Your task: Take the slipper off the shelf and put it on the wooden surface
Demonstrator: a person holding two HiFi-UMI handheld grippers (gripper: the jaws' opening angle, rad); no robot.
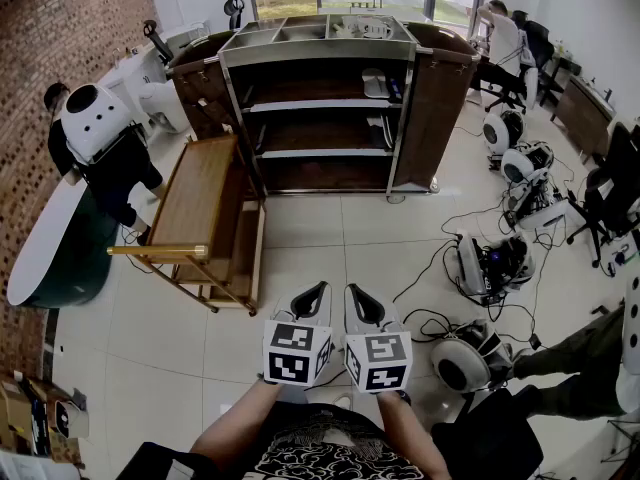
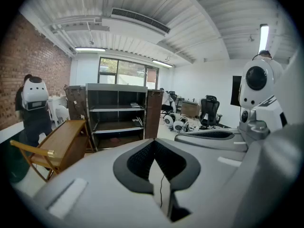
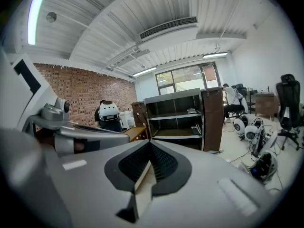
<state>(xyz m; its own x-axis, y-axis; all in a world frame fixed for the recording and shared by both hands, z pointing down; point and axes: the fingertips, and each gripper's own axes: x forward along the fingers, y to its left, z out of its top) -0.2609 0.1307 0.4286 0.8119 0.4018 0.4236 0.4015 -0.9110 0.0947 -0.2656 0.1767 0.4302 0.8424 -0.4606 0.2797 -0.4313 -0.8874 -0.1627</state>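
slipper far ahead, both claws shut and empty

head view: the slipper, as far as i can judge, is the pale flat thing at the right end of the upper tier of the shelf. it lies well ahead and a little right of the left claw and right claw, which sit side by side. the right one looks marginally nearer. the wooden counter stands just left of the shelf.

left gripper view: the left claw is pinched together with nothing in it. the slipper sits ahead, slightly left of the tips.

right gripper view: the right claw is closed and empty. the slipper lies ahead-right, its long axis too small to read.
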